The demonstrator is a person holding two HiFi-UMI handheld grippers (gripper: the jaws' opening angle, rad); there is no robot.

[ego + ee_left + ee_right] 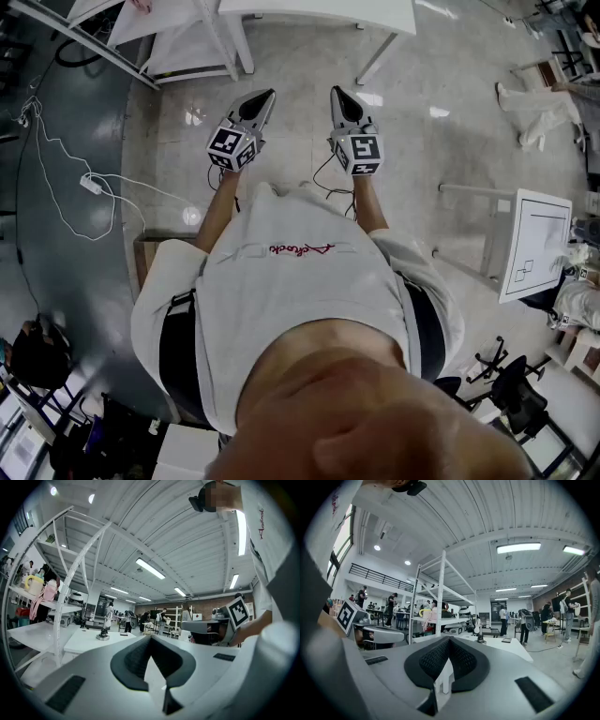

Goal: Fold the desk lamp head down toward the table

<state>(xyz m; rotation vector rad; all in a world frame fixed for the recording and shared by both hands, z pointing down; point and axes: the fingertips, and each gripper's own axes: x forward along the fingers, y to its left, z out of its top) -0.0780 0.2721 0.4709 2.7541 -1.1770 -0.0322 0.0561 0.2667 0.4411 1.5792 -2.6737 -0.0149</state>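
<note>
A small dark lamp on a round base (102, 635) stands on a white table (89, 642) some way ahead of me; it also shows as a dark lamp (479, 636) on that white table (506, 646) in the right gripper view. It is too small to tell how its head sits. The head view shows only the table's near edge (319, 11), not the lamp. My left gripper (268, 95) (150, 637) and right gripper (336, 92) (449, 640) are held level in front of my chest, side by side, both shut with nothing between the pads. Both are far short of the table.
White shelving (440, 597) stands left of the table, its frame (141, 47) at the head view's top left. A white cable with a power strip (91, 183) lies on the floor to the left. A white board stand (534, 244) and an office chair (516, 394) are to my right. People stand in the background.
</note>
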